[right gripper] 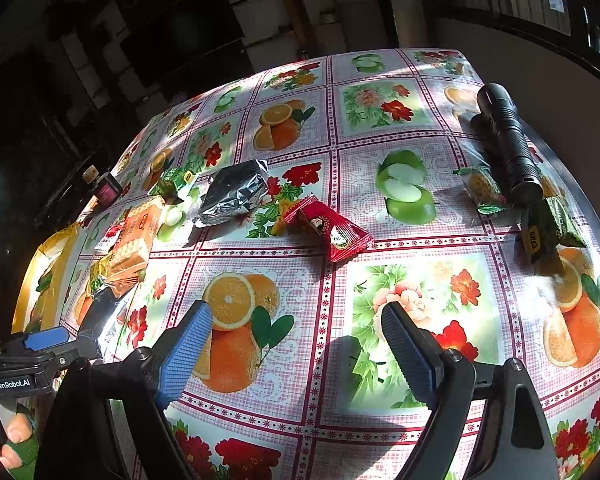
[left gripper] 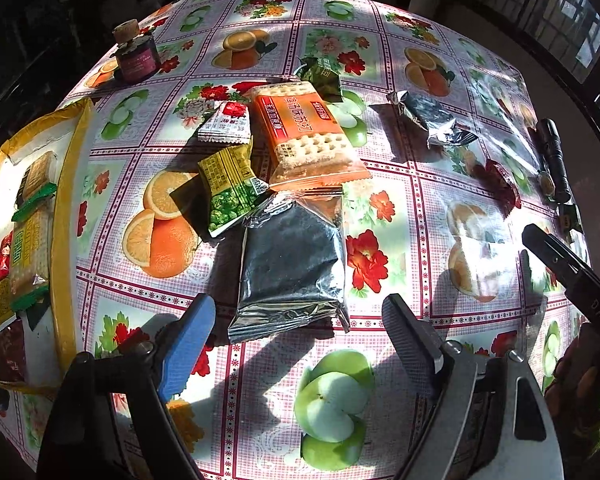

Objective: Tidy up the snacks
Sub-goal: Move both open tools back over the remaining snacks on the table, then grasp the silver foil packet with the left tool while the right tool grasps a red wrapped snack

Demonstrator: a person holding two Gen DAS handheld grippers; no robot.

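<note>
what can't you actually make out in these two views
- Yellow tray, left wrist view: its left side is cut off by the picture's edge, so its contents can't be fully counted.
- Clear-wrapped snack, left wrist view: washed out by sun glare.
- Dark jar, right wrist view: label too small to read.

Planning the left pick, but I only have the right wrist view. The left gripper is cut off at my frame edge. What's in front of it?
Observer: A silver packet with a dark middle lies right ahead of the left gripper. The jaws stand open to either side of its near end and nothing is gripped.
Operator: I can only see the tray edge-on. Is anything in it yet?
Observer: Yes. The yellow tray already holds several snack packets, lying flat and overlapping.
</note>
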